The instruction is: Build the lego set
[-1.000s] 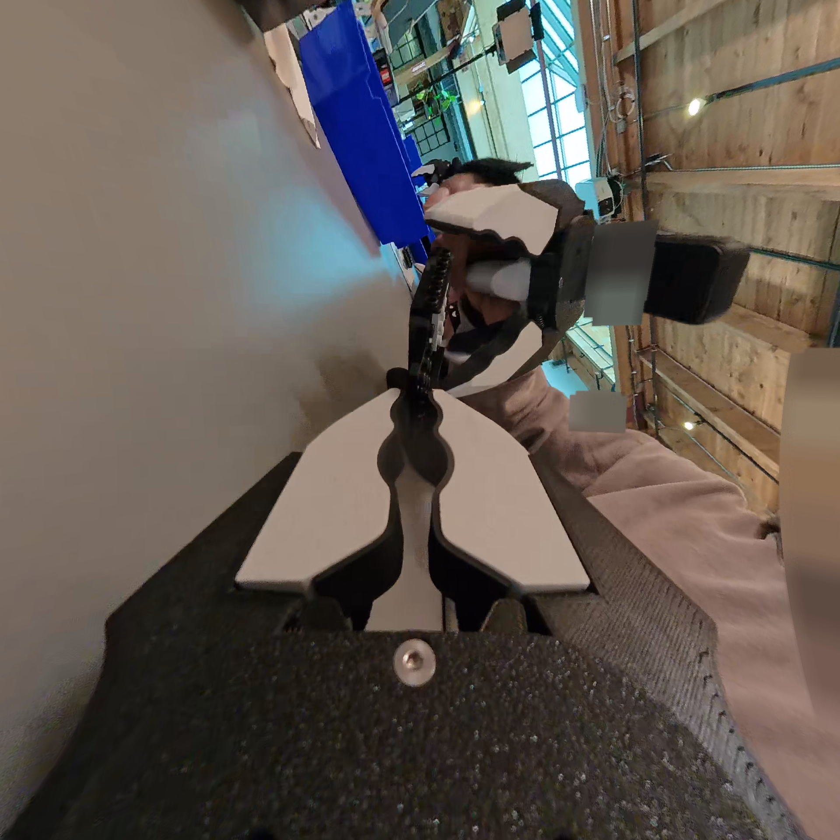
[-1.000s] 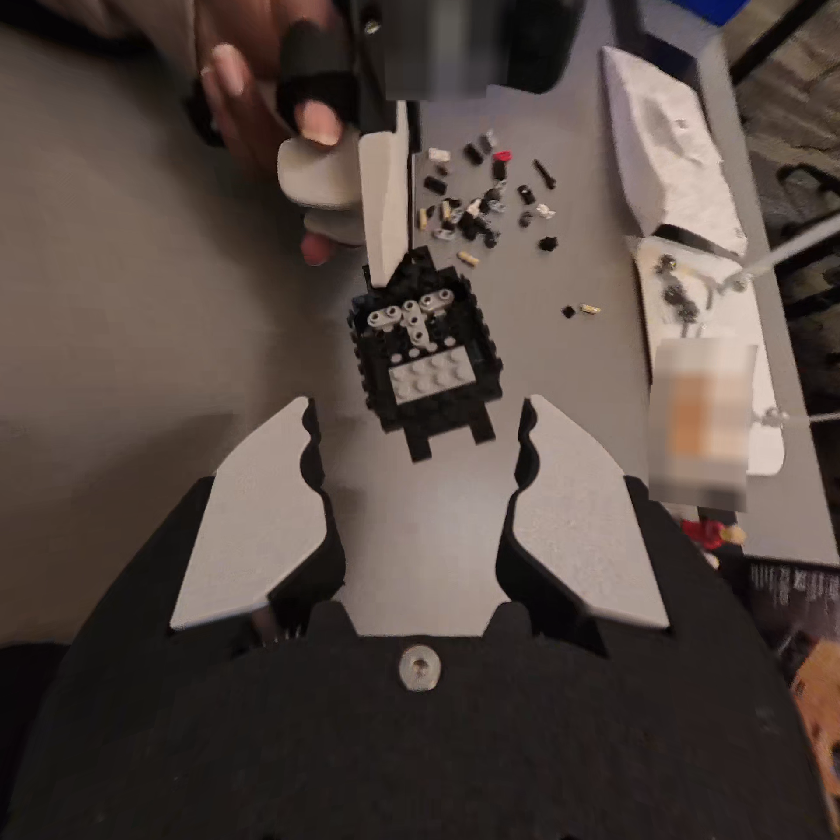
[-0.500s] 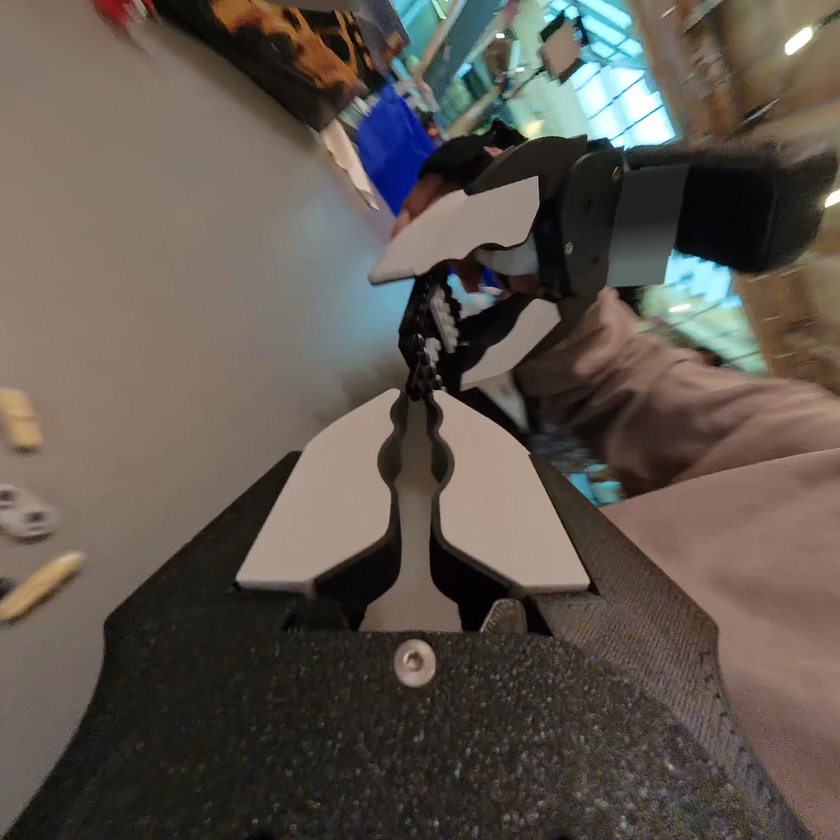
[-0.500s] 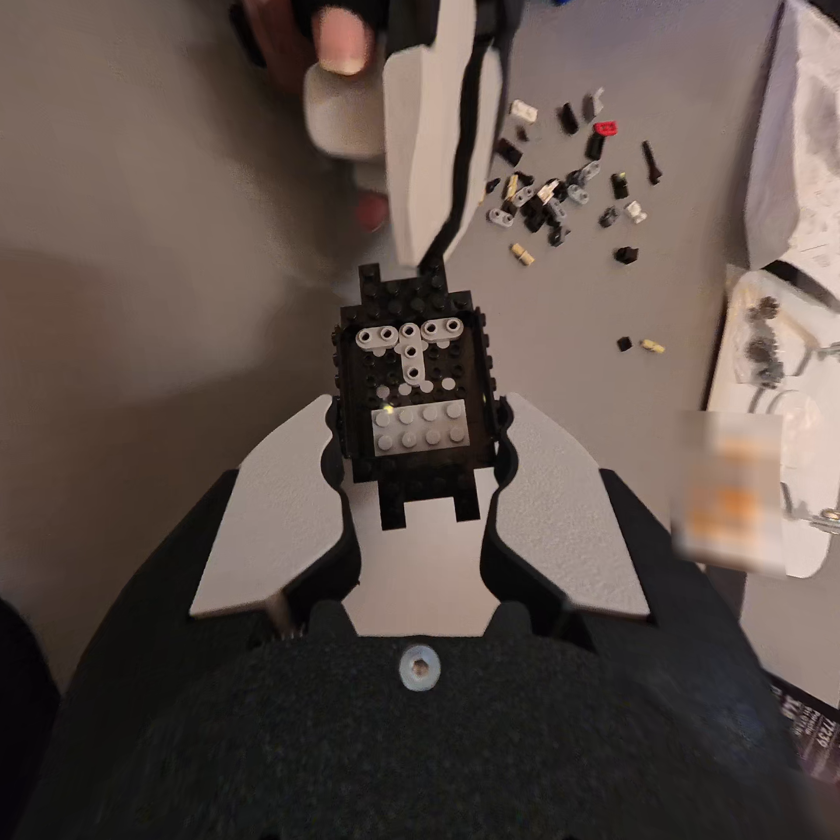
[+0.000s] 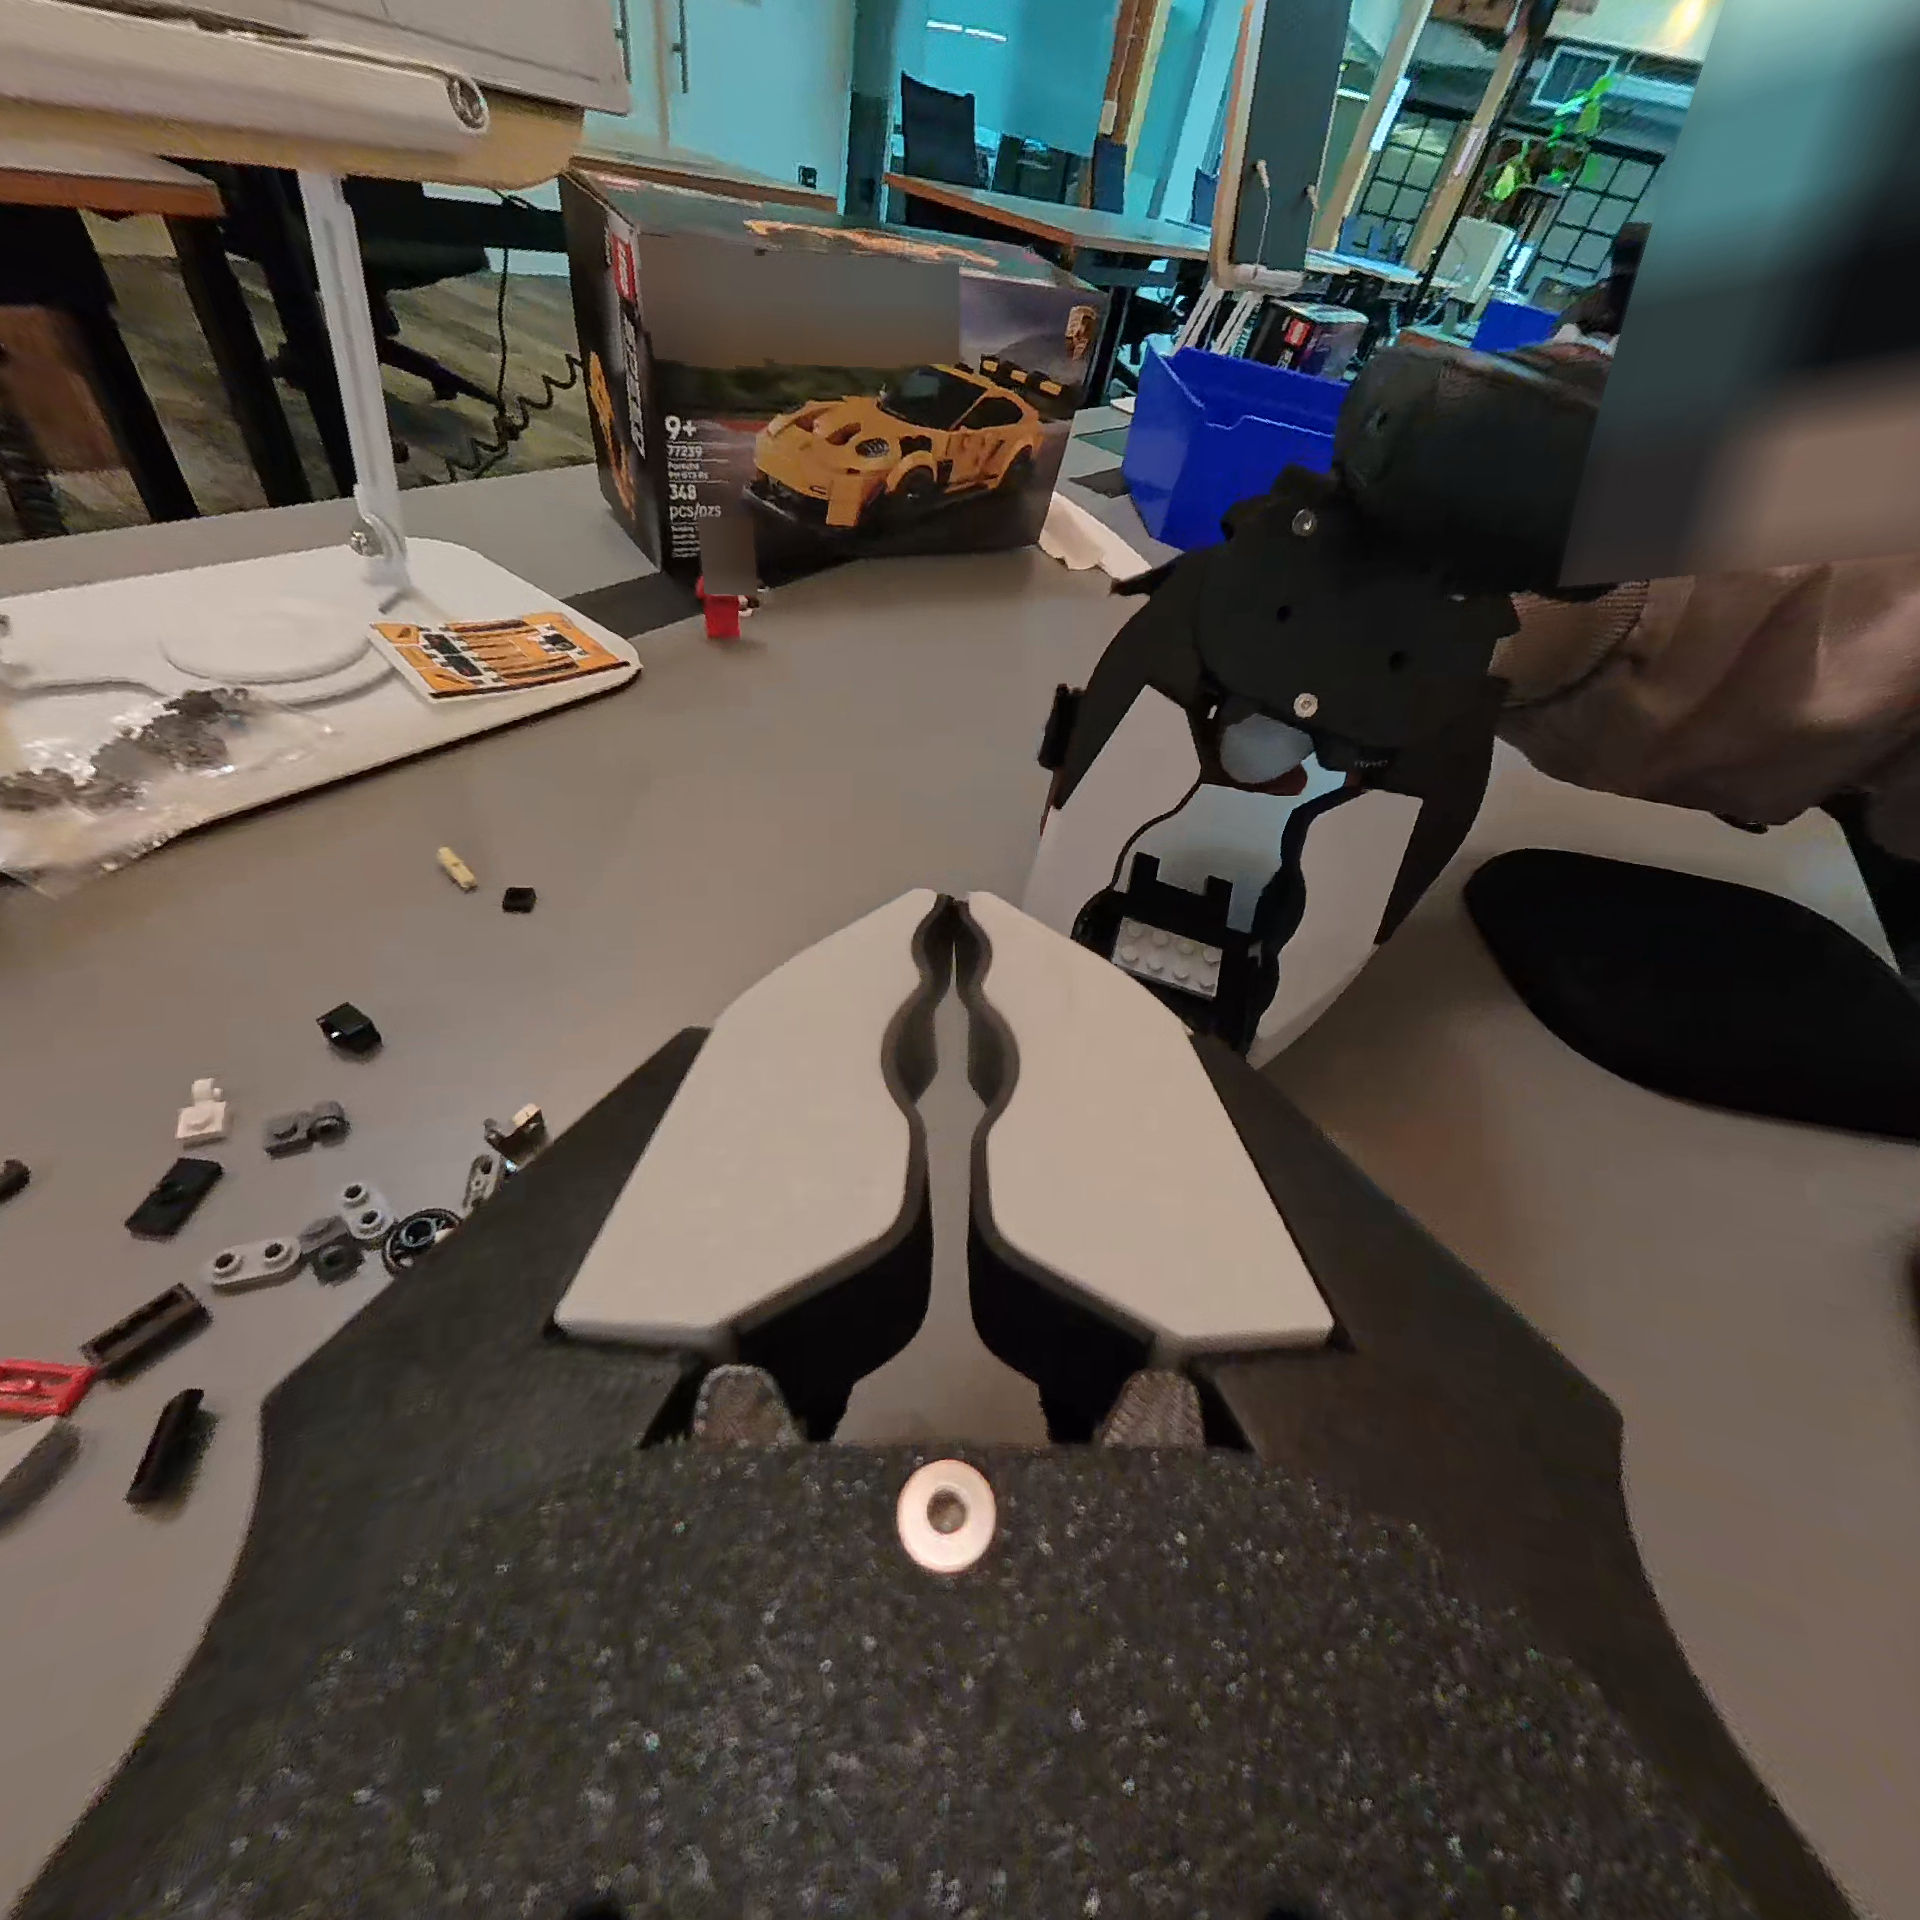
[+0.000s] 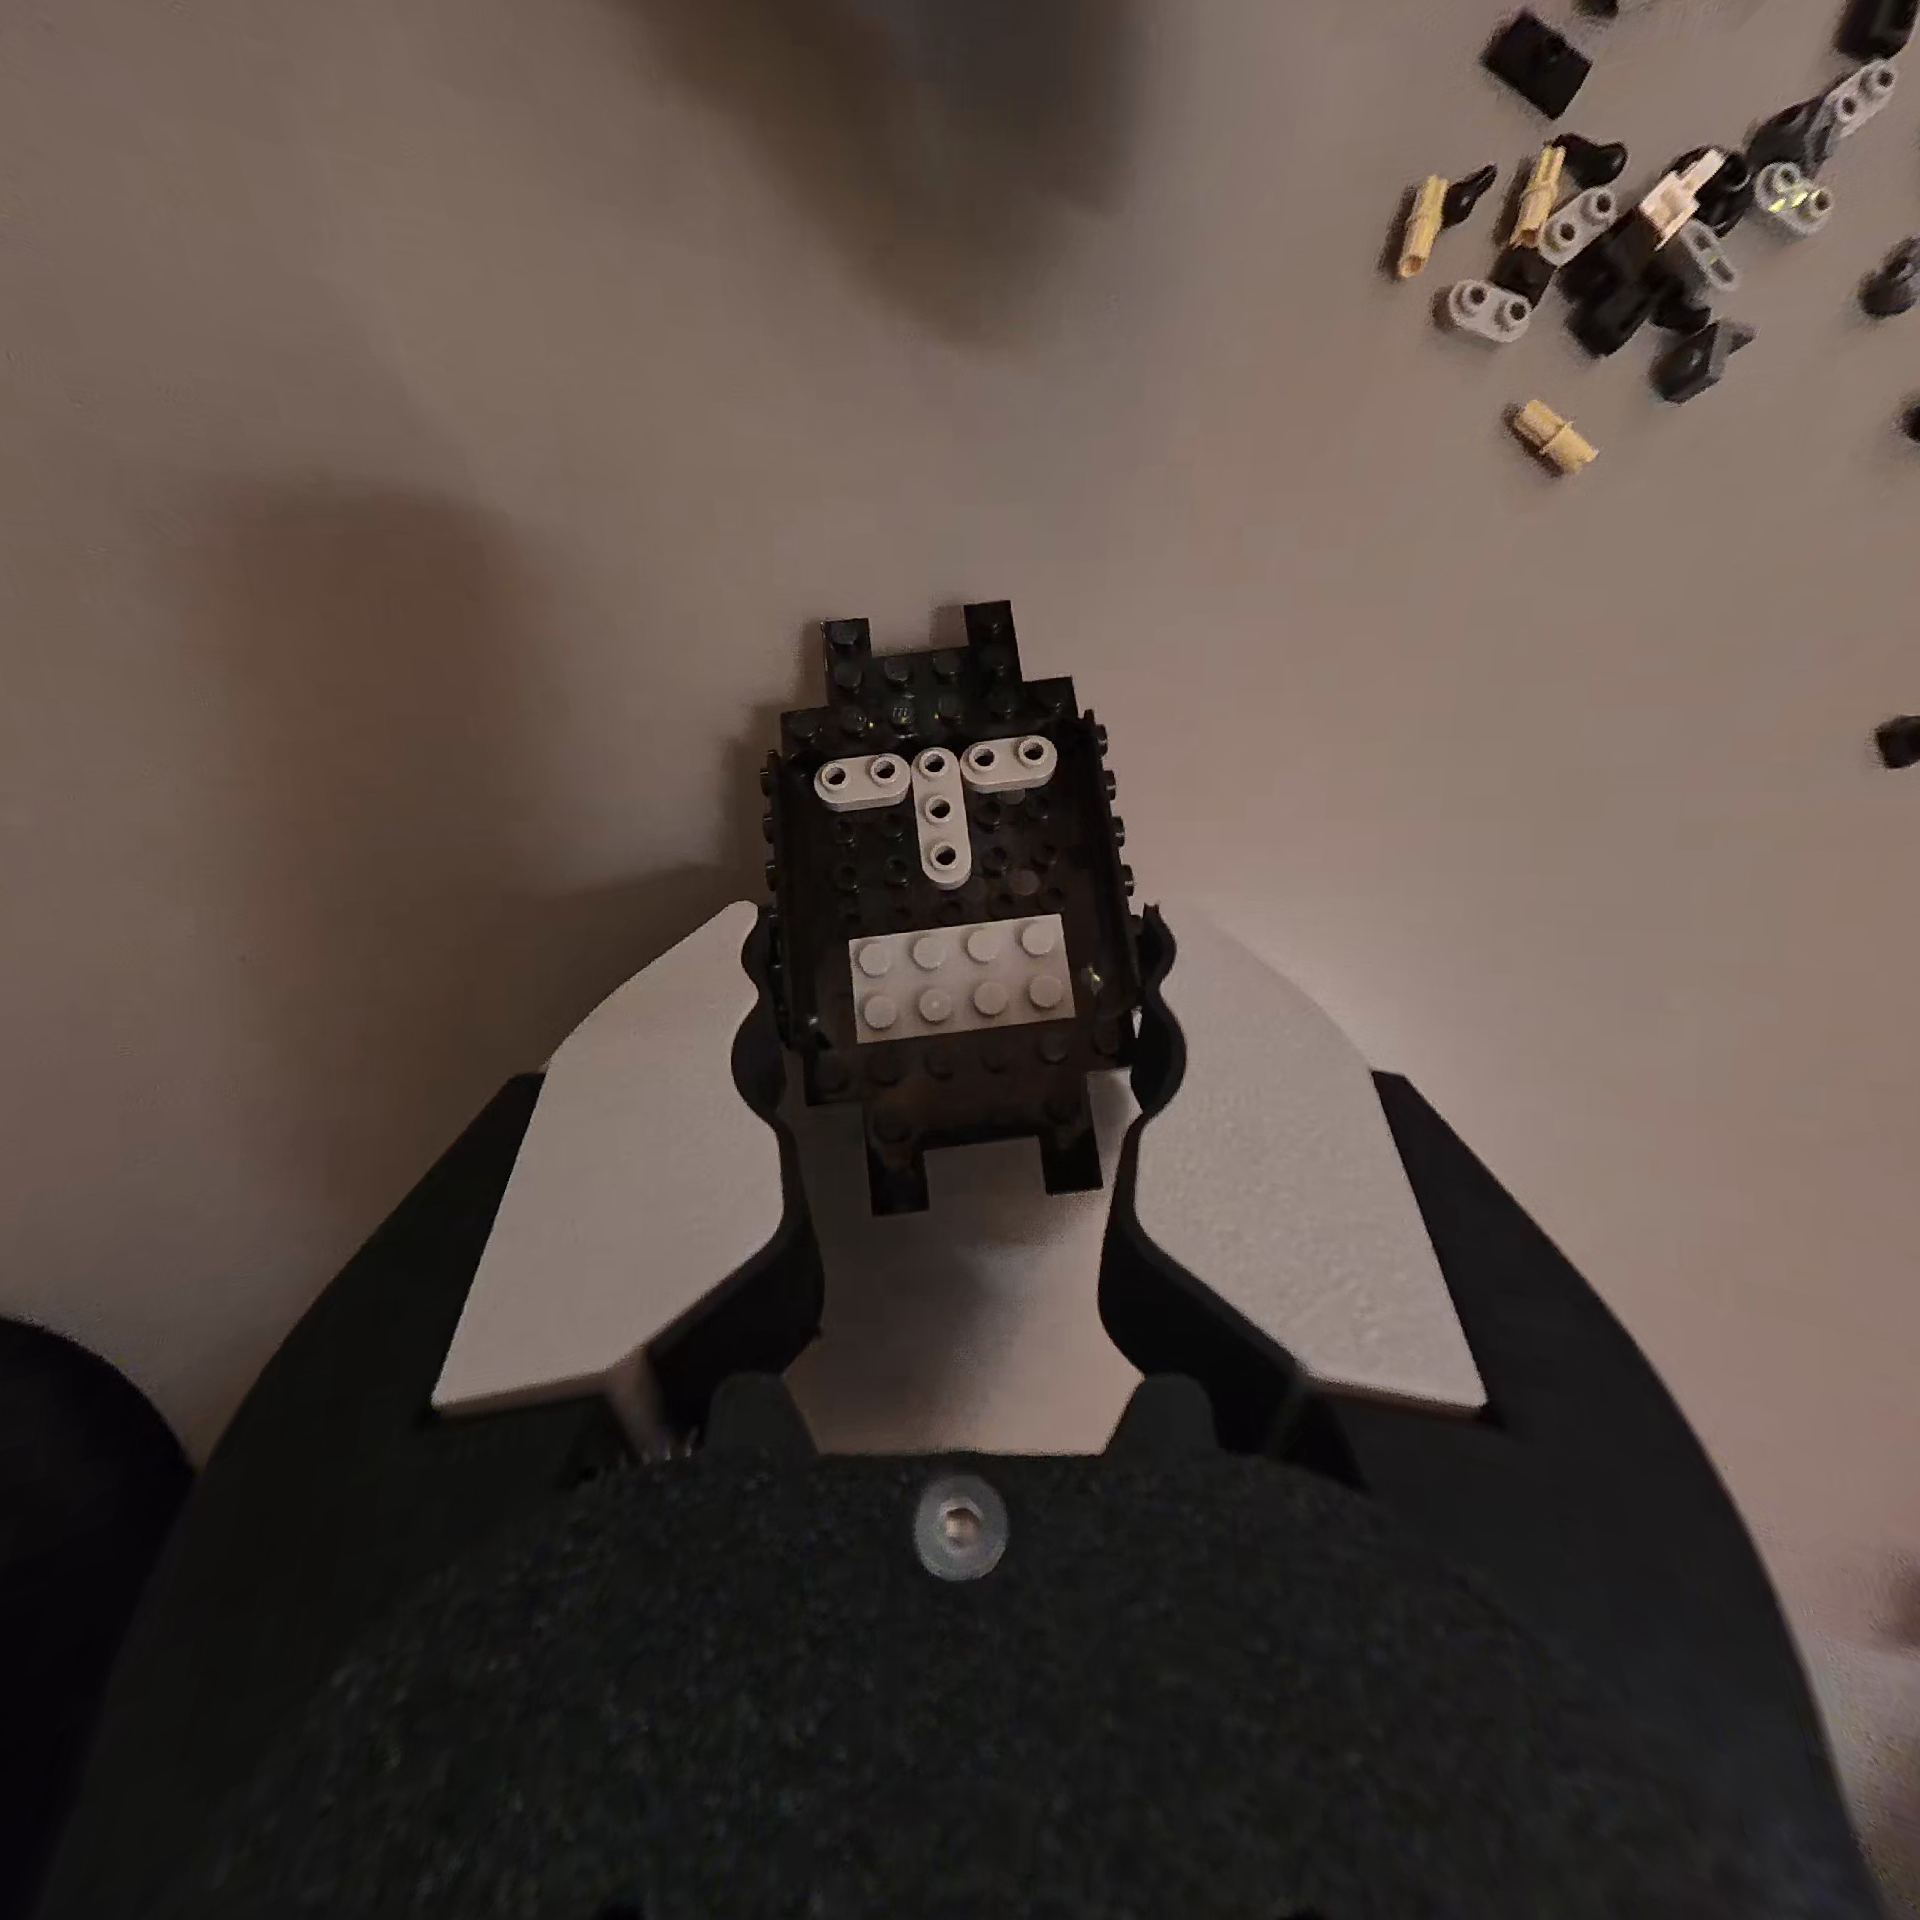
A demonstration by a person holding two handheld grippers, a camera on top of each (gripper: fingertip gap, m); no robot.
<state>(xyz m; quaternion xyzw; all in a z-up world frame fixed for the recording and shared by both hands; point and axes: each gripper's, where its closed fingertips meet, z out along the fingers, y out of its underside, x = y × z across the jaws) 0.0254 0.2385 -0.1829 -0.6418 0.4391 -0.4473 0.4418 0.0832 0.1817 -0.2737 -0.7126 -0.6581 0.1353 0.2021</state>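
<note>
Desk [image 5: 852,748]: grey, fills both views. Box [image 5: 831,416] of the set stands at upper centre of the left wrist view; a white tray [image 5: 260,665] with a sticker sheet [image 5: 499,644] and bagged parts lies at upper left.

Right gripper [image 6: 951,966]: fingers grasping the chassis [image 6: 951,914] by its two long side walls, near the end closer to the camera. In the left wrist view it shows at centre right, pointing down at the desk, with the chassis between its fingers. Whether the chassis rests on the desk or hangs just above it, I cannot tell.

Left gripper [image 5: 951,914]: fingers clenched, tips touching, nothing between them. It sits just left of the chassis, apart from it.

Chassis: black studded base with raised side walls, centre of the right wrist view. One light grey 2x4 plate [image 6: 961,977] at the near end; three small rounded grey plates [image 6: 940,800] in a T toward the far end.

Loose parts [image 6: 1621,239]: small black, grey and tan pieces, upper right of the right wrist view; lower left of the left wrist view.

Handling, judged: chassis light, rigid, smooth plastic. Thin side walls may flex or slip under a squeeze; a grip low across the base looks safest. Pressing new parts needs support from beneath. Attached plates could pop off if twisted.
</note>
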